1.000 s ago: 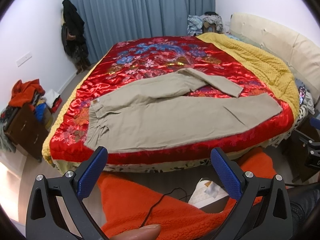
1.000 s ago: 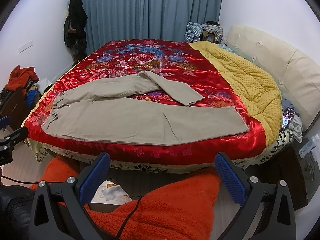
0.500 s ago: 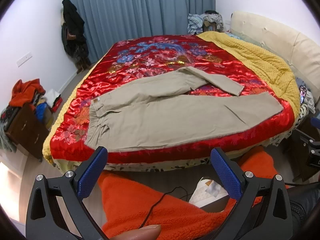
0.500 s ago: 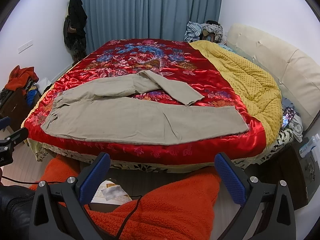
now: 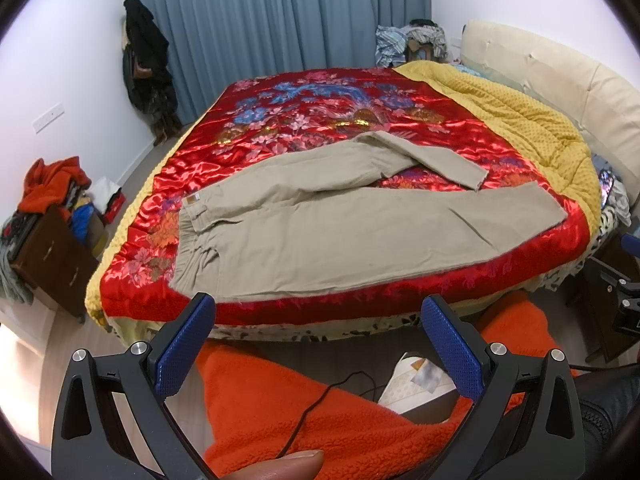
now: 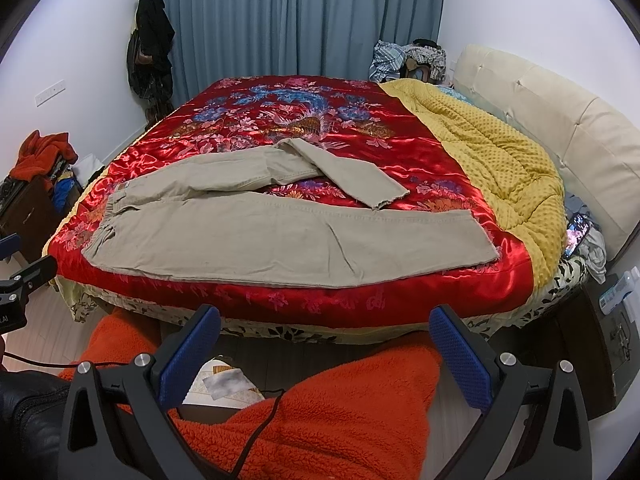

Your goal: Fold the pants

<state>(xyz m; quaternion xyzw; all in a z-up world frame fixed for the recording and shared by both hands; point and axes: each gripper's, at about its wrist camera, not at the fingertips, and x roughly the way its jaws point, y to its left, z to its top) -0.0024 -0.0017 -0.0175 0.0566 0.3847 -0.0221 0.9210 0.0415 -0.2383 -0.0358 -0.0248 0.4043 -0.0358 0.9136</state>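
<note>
Pre-fold approach: khaki pants [image 5: 340, 236] spread unfolded on red satin quilt [image 5: 320, 120], far leg bent back. Left gripper [image 5: 320, 344] and right gripper [image 6: 324, 344] agape, empty, short of bed. Next: straighten bent leg.

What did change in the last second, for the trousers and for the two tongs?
Almost nothing: both views shift only very slightly. The beige cotton trousers lie as before on the red satin bedspread, far leg bent over. The left tongs and right tongs stay open, holding nothing.
</note>
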